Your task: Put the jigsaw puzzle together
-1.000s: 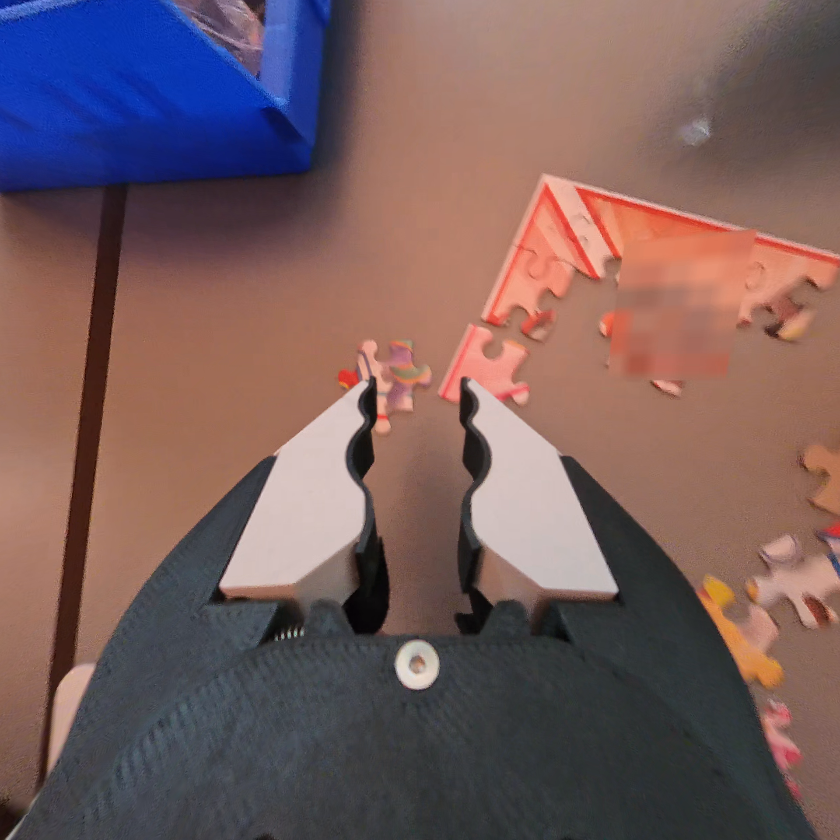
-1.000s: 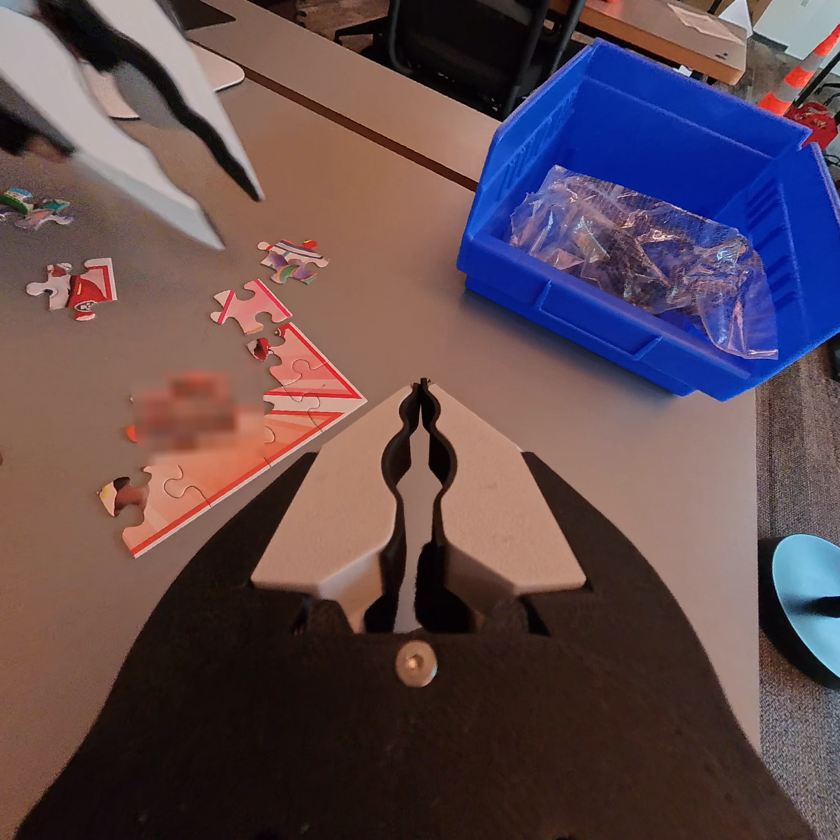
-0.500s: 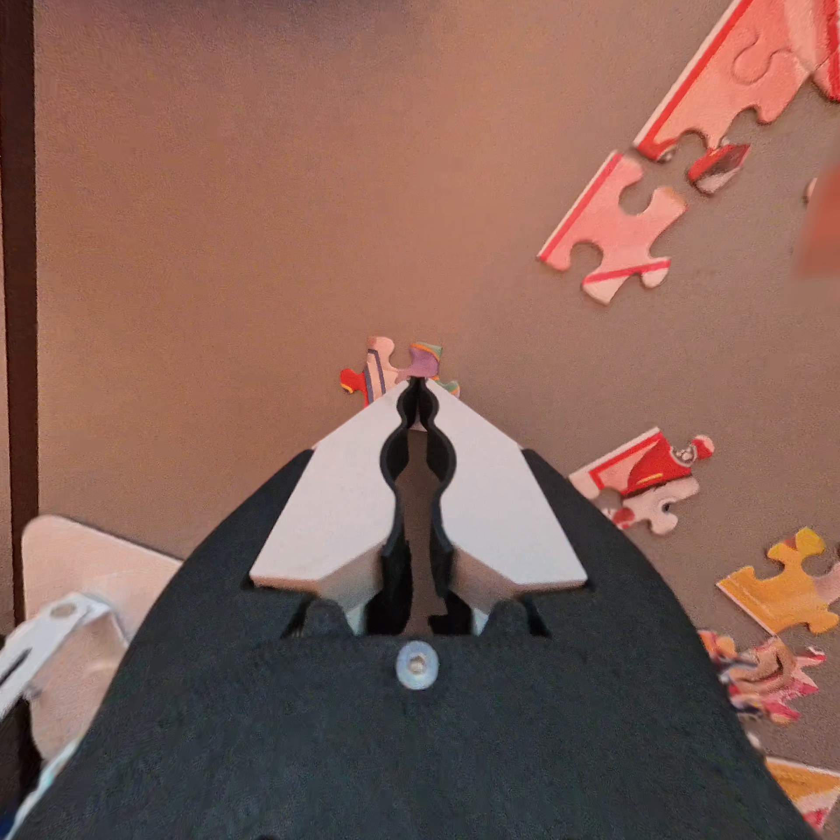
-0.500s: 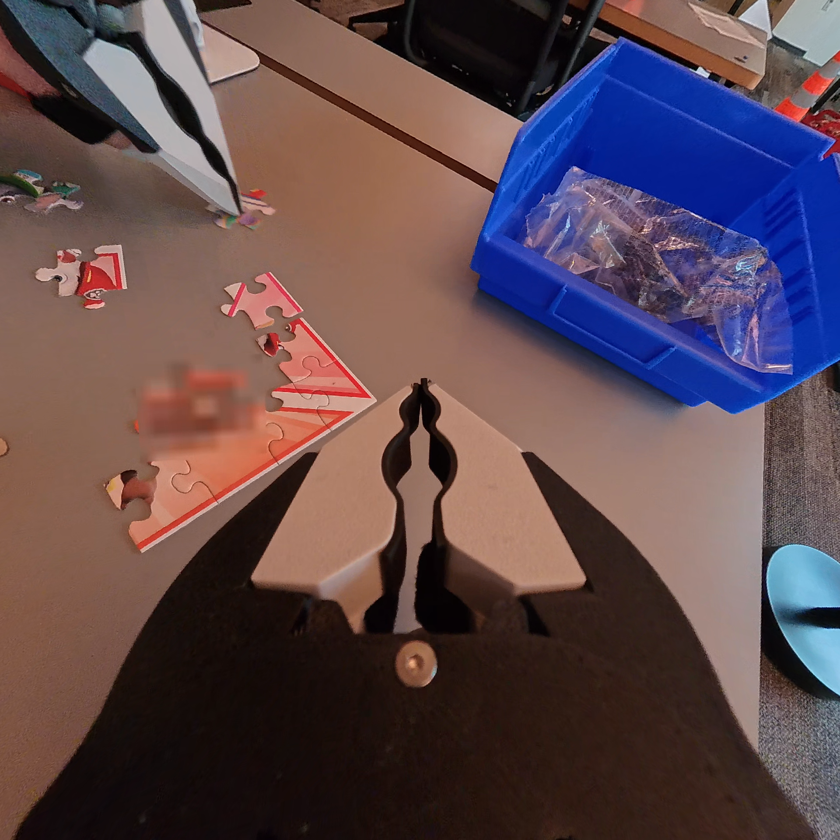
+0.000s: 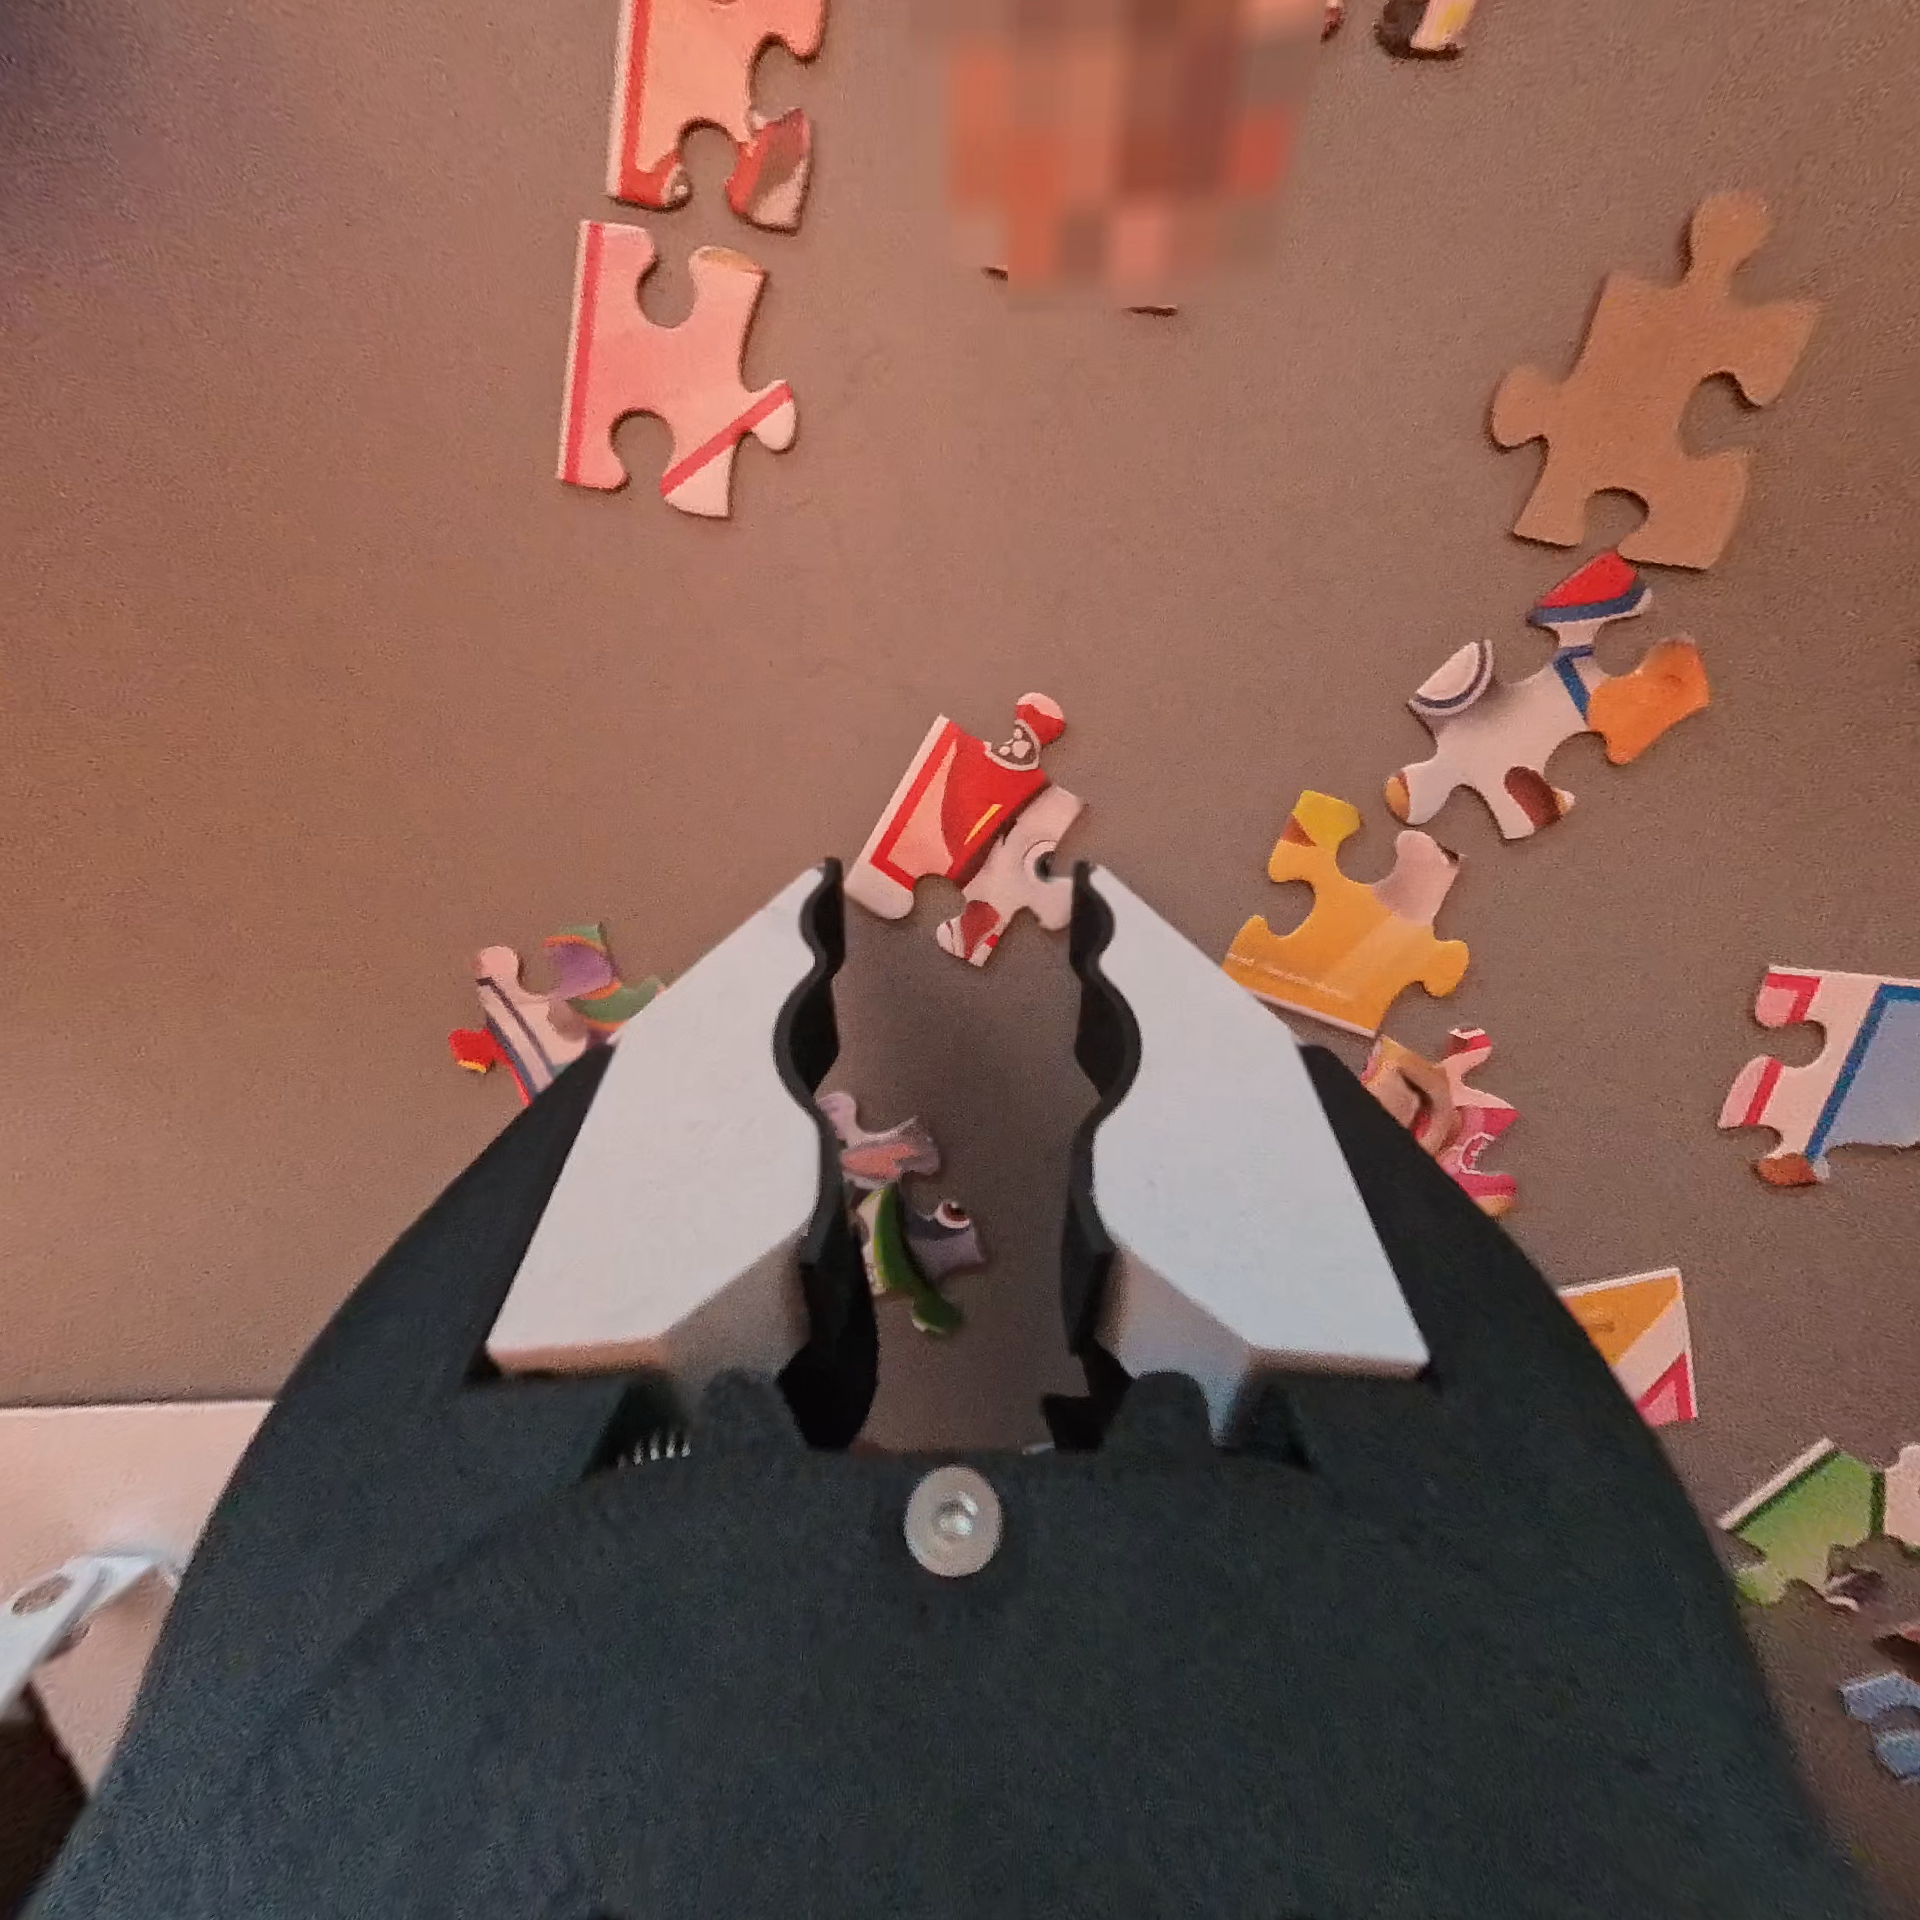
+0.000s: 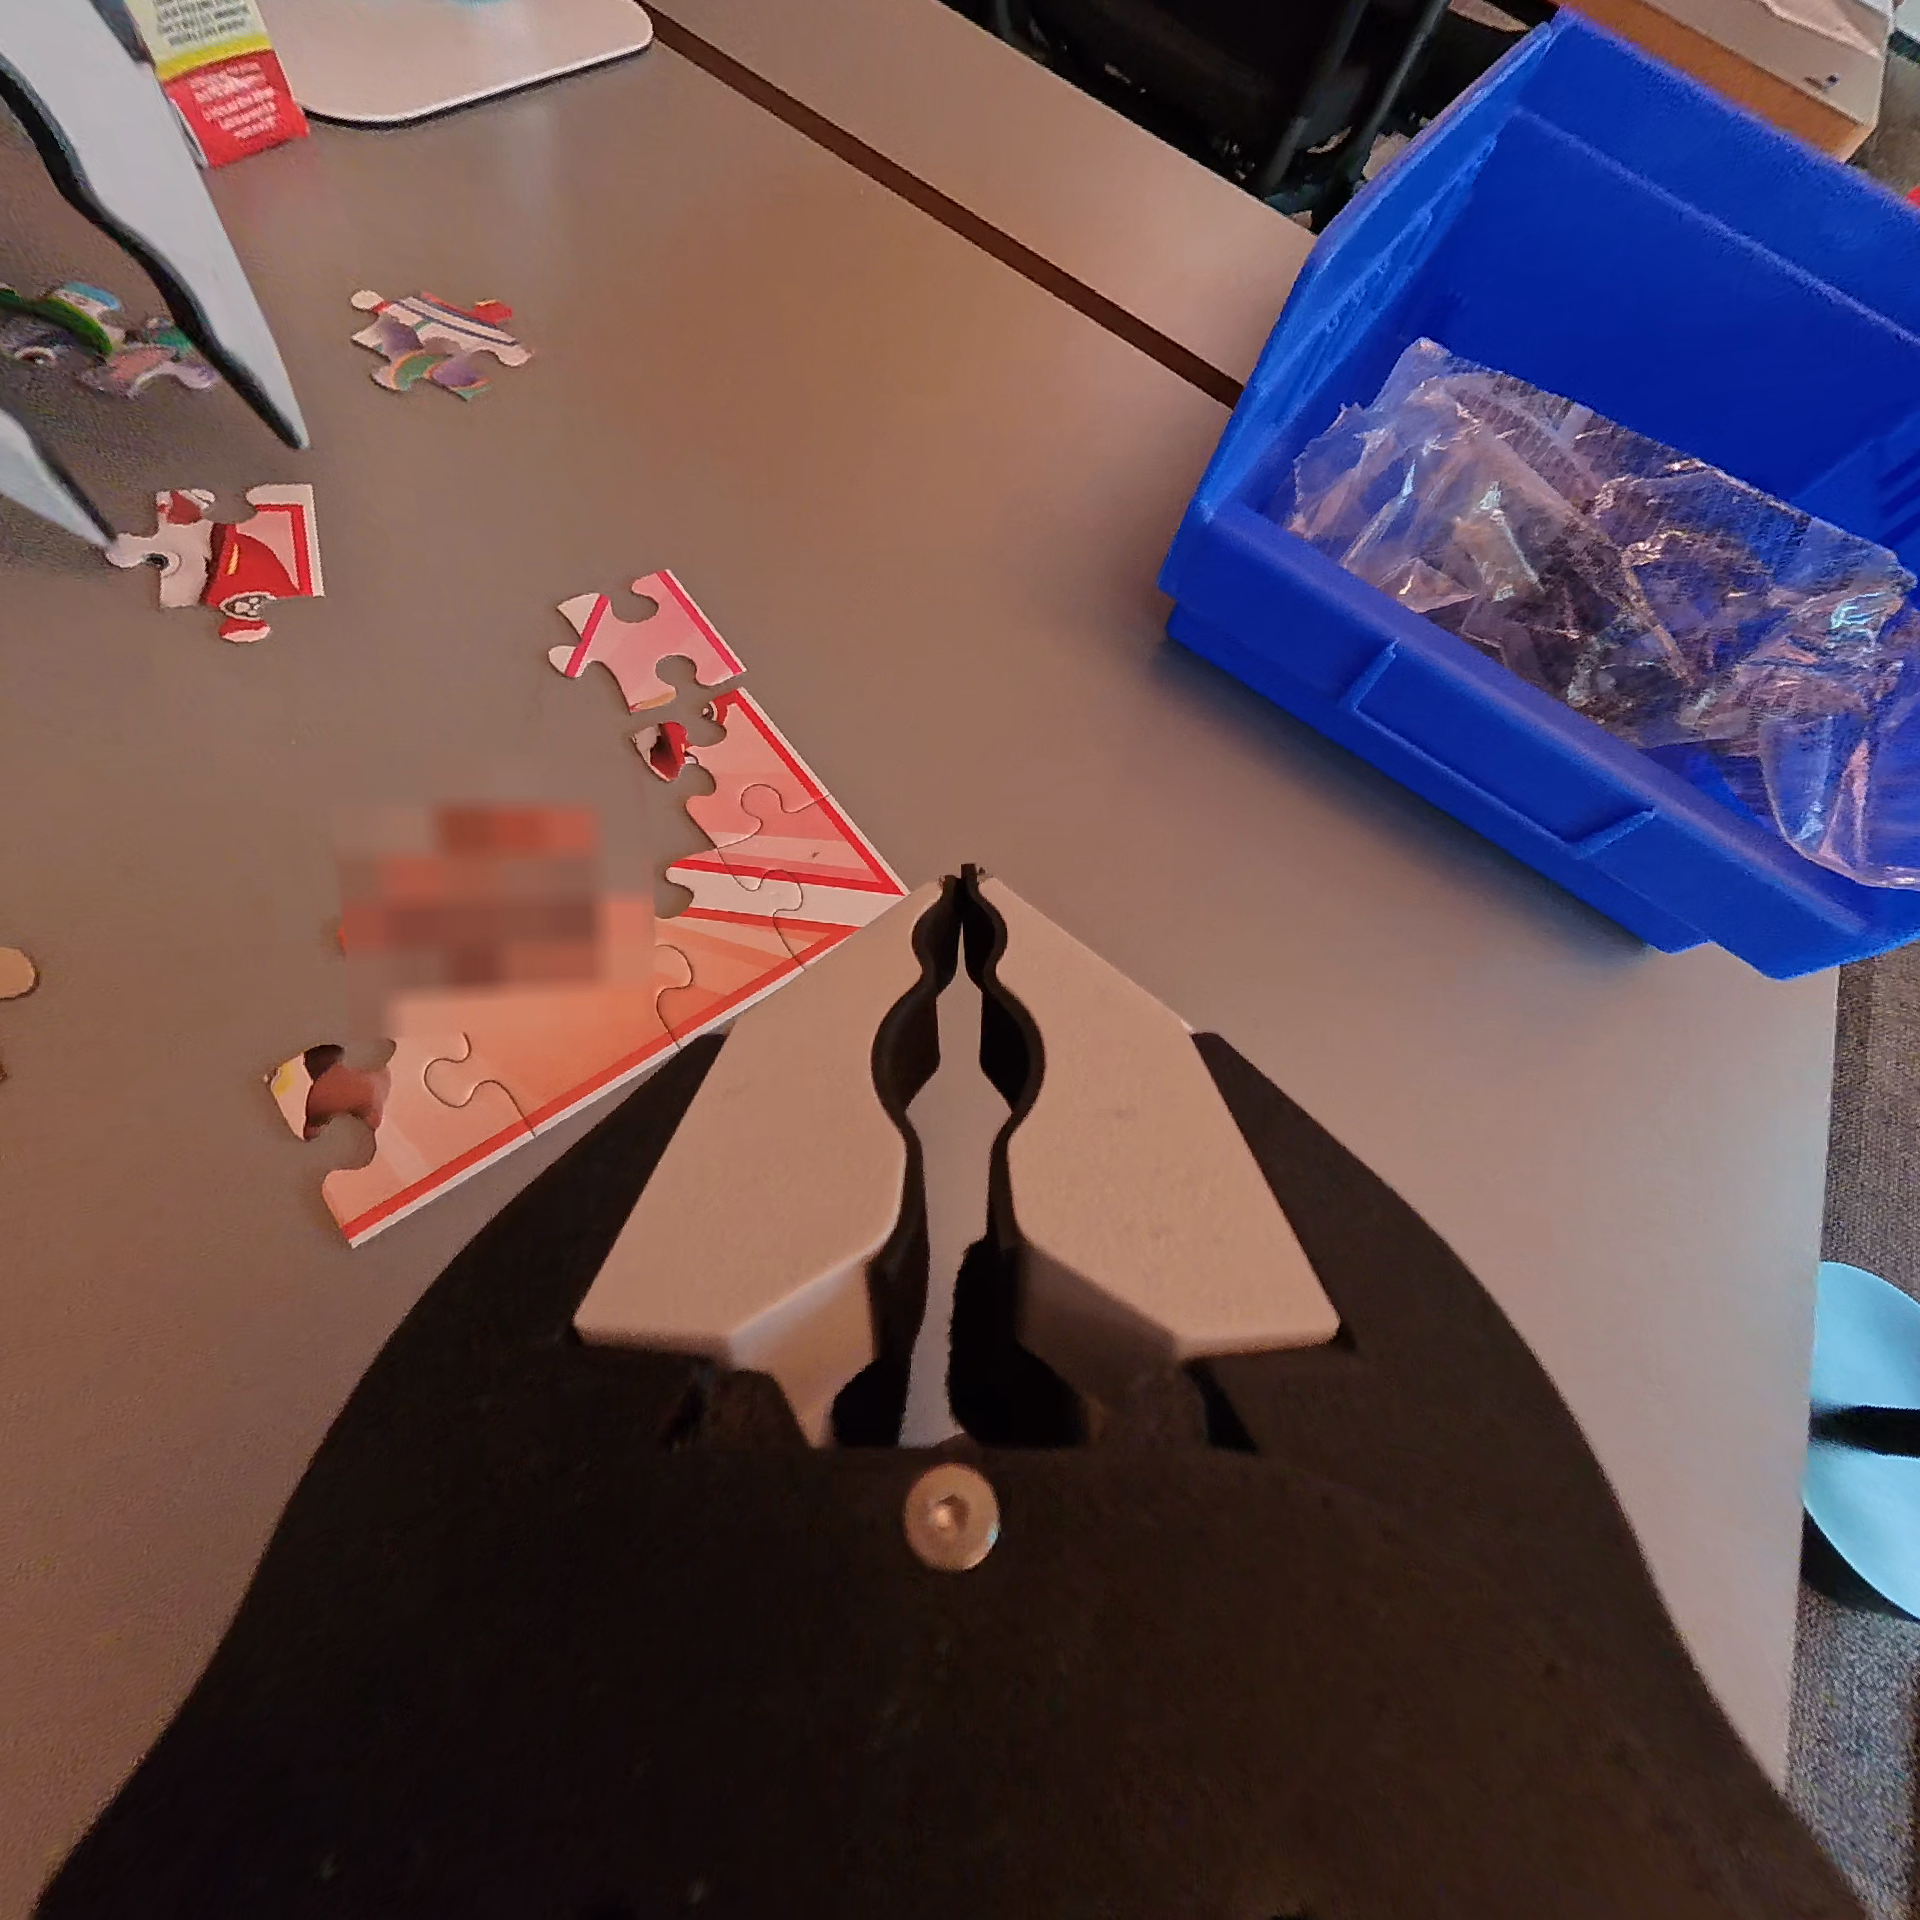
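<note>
My left gripper [image 5: 951,878] is open, its tips just short of a red and white piece [image 5: 971,826] that lies flat on the table. That piece also shows in the right wrist view [image 6: 234,561], next to the left gripper's fingers [image 6: 156,229]. A striped multicolour piece [image 5: 545,1003] lies left of my left finger, also seen in the right wrist view [image 6: 436,343]. A loose pink edge piece [image 5: 665,374] lies near the joined pink corner section [image 6: 748,831]. My right gripper [image 6: 961,883] is shut and empty, above the table by that section.
Several loose pieces lie right of the left gripper: a yellow one [image 5: 1345,930], a white and orange one [image 5: 1538,727], a face-down brown one [image 5: 1642,395]. A blue bin [image 6: 1558,436] holding a plastic bag [image 6: 1621,592] stands at the right. A red and white box [image 6: 223,83] stands far left. About 20 cm separates my left fingertips from my right. Between my left fingertips and the striped multicolour piece [image 5: 545,1003] there is roughly 8 cm. The right camera catches it too, in the right wrist view [image 6: 460,348].
My left gripper let go of the striped multicolour piece, opened, and moved right and back to the red and white piece. My right gripper stayed shut and shifted only slightly.
</note>
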A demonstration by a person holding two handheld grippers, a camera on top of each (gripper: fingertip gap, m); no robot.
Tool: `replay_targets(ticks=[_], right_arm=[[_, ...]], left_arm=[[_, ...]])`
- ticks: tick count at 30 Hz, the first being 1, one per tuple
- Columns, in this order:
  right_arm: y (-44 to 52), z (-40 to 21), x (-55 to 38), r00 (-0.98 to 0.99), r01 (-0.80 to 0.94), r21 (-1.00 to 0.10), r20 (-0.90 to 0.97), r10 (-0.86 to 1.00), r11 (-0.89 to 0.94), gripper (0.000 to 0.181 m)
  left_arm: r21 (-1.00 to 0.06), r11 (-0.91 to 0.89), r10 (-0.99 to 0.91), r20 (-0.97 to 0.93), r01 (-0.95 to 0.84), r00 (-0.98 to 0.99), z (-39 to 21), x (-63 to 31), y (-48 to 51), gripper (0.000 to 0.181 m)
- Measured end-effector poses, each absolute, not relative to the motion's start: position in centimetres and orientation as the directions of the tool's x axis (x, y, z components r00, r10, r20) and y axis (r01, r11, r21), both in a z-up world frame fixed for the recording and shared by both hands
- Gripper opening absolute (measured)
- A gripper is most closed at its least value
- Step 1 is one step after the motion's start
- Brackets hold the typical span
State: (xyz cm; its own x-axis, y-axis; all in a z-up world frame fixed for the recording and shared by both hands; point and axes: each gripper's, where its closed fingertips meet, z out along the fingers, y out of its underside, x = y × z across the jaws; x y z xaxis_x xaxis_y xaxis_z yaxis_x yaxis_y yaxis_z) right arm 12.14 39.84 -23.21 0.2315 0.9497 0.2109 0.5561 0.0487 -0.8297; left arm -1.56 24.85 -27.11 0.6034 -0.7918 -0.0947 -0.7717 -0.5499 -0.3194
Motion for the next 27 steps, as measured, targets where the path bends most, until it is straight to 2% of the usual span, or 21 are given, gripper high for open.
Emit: replay_targets(ticks=[4, 8, 9, 10, 15, 20, 27], right_arm=[[39.6, -23.5, 11.9, 0.217, 0.565, -0.823, 0.212, 0.953, 0.055, 0.000], [38.7, -23.9, 10.8, 0.173, 0.582, -0.809, 0.222, 0.959, 0.082, 0.000], [38.4, -24.1, 10.3, 0.157, 0.590, -0.803, 0.225, 0.962, 0.092, 0.000], [38.0, -24.2, 9.8, 0.137, 0.600, -0.792, 0.235, 0.962, 0.108, 0.000], [36.5, -25.1, 7.6, 0.064, 0.649, -0.738, 0.294, 0.954, 0.184, 0.000], [36.1, -25.4, 6.0, 0.042, 0.654, -0.734, 0.278, 0.960, 0.184, 0.000], [36.7, -27.3, 5.4, 0.061, 0.701, -0.710, 0.153, 0.986, 0.067, 0.001]], left_arm=[[-0.342, -0.551, -0.795, -0.059, -0.761, 0.603, -27.8, -1.0, 25.0, 0.030], [-0.359, -0.565, -0.779, -0.066, -0.743, 0.624, -27.6, -1.0, 25.1, 0.029], [-0.363, -0.560, -0.782, -0.068, -0.745, 0.620, -27.6, -0.9, 25.1, 0.021], [-0.370, -0.553, -0.782, -0.078, -0.746, 0.618, -27.6, -0.9, 25.2, 0.000], [-0.411, -0.569, -0.769, -0.042, -0.712, 0.638, -27.6, -0.6, 25.4, 0.000], [-0.420, -0.587, -0.752, -0.035, -0.692, 0.659, -27.5, -1.0, 26.1, 0.000], [-0.460, -0.622, -0.694, -0.052, -0.634, 0.718, -27.8, -0.4, 29.0, 0.000]])
